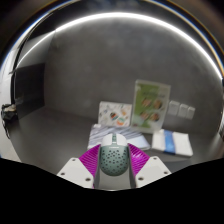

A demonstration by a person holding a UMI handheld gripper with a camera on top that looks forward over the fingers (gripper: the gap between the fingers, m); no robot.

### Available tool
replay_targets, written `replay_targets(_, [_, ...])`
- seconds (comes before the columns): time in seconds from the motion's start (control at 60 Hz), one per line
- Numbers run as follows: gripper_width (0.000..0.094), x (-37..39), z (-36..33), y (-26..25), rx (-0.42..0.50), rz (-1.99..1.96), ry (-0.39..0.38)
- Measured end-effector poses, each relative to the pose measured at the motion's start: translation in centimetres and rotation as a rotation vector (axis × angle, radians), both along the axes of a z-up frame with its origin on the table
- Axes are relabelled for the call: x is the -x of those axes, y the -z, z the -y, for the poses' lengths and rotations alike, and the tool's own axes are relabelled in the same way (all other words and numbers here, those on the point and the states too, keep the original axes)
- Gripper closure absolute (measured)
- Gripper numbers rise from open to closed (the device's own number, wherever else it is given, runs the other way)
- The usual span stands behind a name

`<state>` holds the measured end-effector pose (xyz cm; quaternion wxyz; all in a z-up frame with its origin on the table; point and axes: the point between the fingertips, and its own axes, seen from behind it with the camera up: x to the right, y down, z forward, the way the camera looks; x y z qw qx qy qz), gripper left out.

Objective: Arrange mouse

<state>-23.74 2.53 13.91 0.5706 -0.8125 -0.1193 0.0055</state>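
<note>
A pale green-grey mouse [112, 156] with a perforated shell and a scroll wheel sits between my two fingers. The magenta pads [90, 158] press against both of its sides. My gripper [112, 162] is shut on the mouse and holds it above a grey table [60, 125]. The mouse's underside and cable are hidden.
Beyond the fingers lie printed papers [105, 133] on the table. A green and white box [149, 104] stands behind them, with a smaller white card [110, 110] to its left. A blue and white packet [172, 141] lies to the right. A dark object [10, 115] sits at the far left.
</note>
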Motion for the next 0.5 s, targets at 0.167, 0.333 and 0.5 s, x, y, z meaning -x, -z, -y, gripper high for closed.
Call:
replay_targets(0.167, [0.0524,-16.4,1.8,-6.6,-0.122,0.048,0.169])
replay_targets(0.333, [0.0524,-28.1,2.9,3.8,0.089,-0.029,0.309])
replay_targets(0.5, [0.0522,-29.8,1.7,11.9,0.212,-0.073,0.275])
